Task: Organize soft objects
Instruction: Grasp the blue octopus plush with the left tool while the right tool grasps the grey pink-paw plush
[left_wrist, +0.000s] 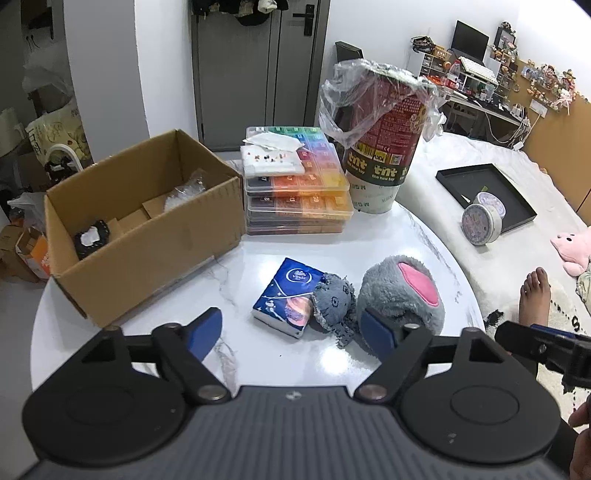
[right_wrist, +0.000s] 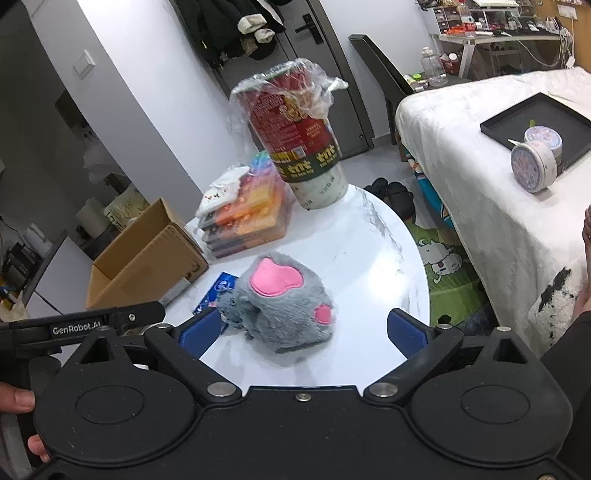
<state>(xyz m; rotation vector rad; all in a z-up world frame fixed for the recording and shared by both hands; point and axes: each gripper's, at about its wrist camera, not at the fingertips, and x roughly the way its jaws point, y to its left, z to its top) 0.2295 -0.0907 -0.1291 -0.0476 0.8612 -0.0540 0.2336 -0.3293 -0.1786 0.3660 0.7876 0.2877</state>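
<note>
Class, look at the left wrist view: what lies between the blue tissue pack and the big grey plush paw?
A small grey plush toy lies between the tissue pack and the plush paw, resting against both; the left wrist view shows it best.

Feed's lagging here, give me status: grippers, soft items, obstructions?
Left gripper and right gripper open, empty. Grey plush paw, small plush, tissue pack on table. Cardboard box unobstructed.

The counter (left_wrist: 325, 236) is glossy white marble-look stone with grey veins. The paw plush (left_wrist: 400, 299) is shaggy grey fleece with smooth pink felt pads; the small doll (left_wrist: 332, 302) beside it is frayed grey denim. The tissue pack (left_wrist: 286, 295) wears shiny blue film. The box (left_wrist: 147, 229) is matt brown cardboard. Crinkled clear plastic wraps the printed paper tub (left_wrist: 384, 144).
</note>
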